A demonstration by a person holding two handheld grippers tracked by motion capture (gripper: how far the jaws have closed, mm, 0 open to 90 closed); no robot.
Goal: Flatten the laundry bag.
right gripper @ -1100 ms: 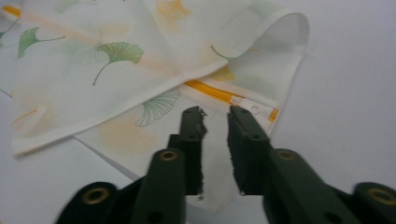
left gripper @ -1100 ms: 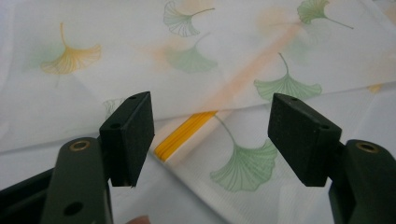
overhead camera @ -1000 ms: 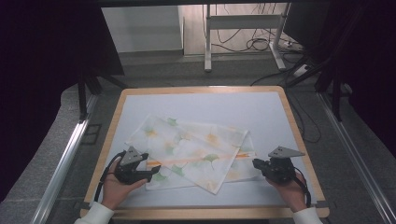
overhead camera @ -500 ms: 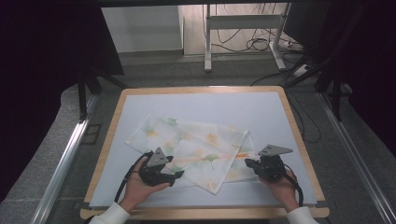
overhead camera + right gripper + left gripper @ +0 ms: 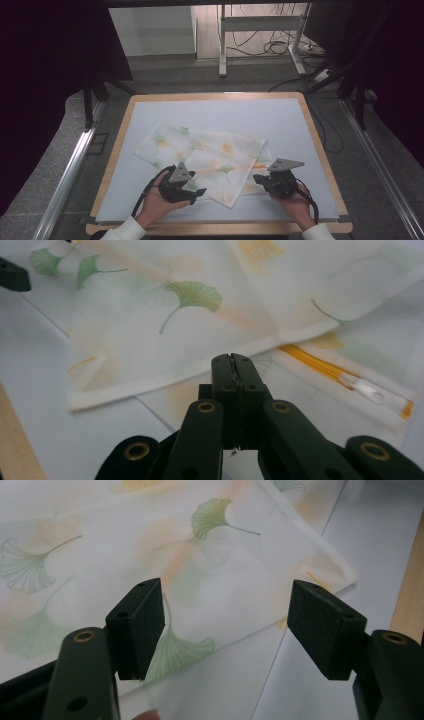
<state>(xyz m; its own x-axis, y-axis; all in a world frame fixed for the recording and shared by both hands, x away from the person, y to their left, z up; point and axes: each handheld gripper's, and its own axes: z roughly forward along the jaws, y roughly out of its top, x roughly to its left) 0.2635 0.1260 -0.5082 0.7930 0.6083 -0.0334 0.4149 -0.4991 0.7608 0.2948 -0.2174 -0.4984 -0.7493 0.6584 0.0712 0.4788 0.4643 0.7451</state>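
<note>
Near the table's (image 5: pixel 320 150) front edge lies the leaf-printed cloth (image 5: pixel 210 155), the left gripper (image 5: pixel 196 191) spread wide over it, the right gripper (image 5: pixel 257 178) pressed together at its right-hand edge.

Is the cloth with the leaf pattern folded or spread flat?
Folded: on the cloth one layer lies across another, and its folded edge overlaps the layer with the orange zipper.

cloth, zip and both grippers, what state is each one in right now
cloth: spread flat on the mat, near edge doubled over in layers
zip: closed as far as it shows, pull lying flat
left gripper: open, jaws wide over the cloth's near edge, nothing pinched
right gripper: shut, nothing clearly between the jaws
</note>
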